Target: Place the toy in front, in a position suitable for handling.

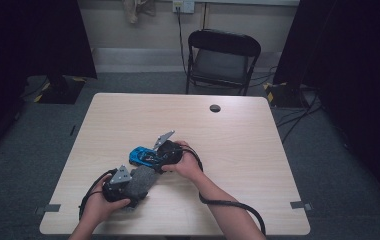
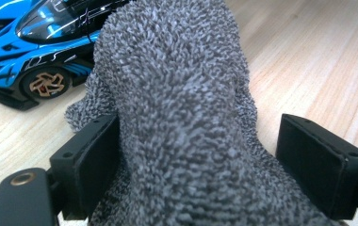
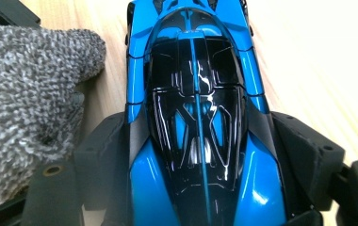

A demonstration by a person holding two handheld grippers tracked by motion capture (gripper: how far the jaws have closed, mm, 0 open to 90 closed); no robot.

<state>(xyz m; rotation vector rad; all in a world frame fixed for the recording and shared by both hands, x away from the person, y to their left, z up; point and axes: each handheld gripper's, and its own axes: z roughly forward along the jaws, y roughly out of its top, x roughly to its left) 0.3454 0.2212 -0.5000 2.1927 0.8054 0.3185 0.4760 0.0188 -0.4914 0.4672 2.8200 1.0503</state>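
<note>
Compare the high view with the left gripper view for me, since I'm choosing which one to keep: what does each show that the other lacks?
High view alone: the folding chair, the table's edges, the person's hands, and the right tool at the toy car.
Left gripper view alone: the car's bronze wheel and the left tool with its black jaws either side of the cloth.
Both: the blue toy car and the grey fuzzy cloth.

Both forearms are bare, with no sleeves showing. Each hand holds a black gripper: the left gripper (image 1: 128,186) and the right gripper (image 1: 159,159) each carry a grey three-cornered plate on top. Thick black cables trail from both. The jaws are blocky black pads with small screw holes and brass-coloured rivets.
</note>
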